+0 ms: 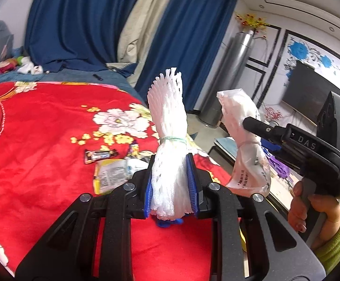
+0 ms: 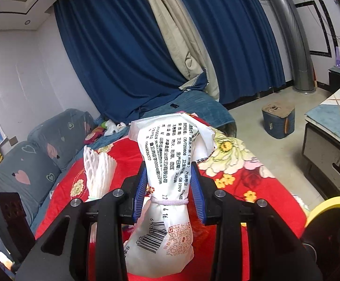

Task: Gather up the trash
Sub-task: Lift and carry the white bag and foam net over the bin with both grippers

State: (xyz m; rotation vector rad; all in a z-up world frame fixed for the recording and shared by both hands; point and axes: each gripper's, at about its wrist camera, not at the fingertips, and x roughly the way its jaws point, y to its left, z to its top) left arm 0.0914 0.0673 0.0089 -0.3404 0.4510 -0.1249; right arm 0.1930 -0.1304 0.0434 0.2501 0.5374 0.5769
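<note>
Above the bed w/ the red floral blanket [image 1: 41, 145], both grippers are up in the air, each w/ a piece of trash. Left gripper [image 1: 171, 187] has its blue-padded fingers [image 1: 191, 182] clamped on a white foam fruit net [image 1: 168, 140], bundled w/ a green rubber band round its middle; net stands upright, fanned top sticking well above the pads. Right gripper [image 2: 168, 192] is closed on a white plastic wrapper [image 2: 167, 175] w/ black printed text & a barcode, cinched by a pale band approx. at the level of the pads; its top pokes up, bottom bulges below the fingers. From the left view, the right gripper sits just to the right, held by a hand [image 1: 310, 213] in a green sleeve.

Still on the blanket, below & left of the net: a dark candy-bar wrapper [image 1: 100, 155], a yellow-edged packet [image 1: 110, 175] & a few more scraps beside it. Blue curtains [image 2: 113, 53] hang behind the bed; a cardboard-topped box [image 2: 278, 119] sits on the floor.
</note>
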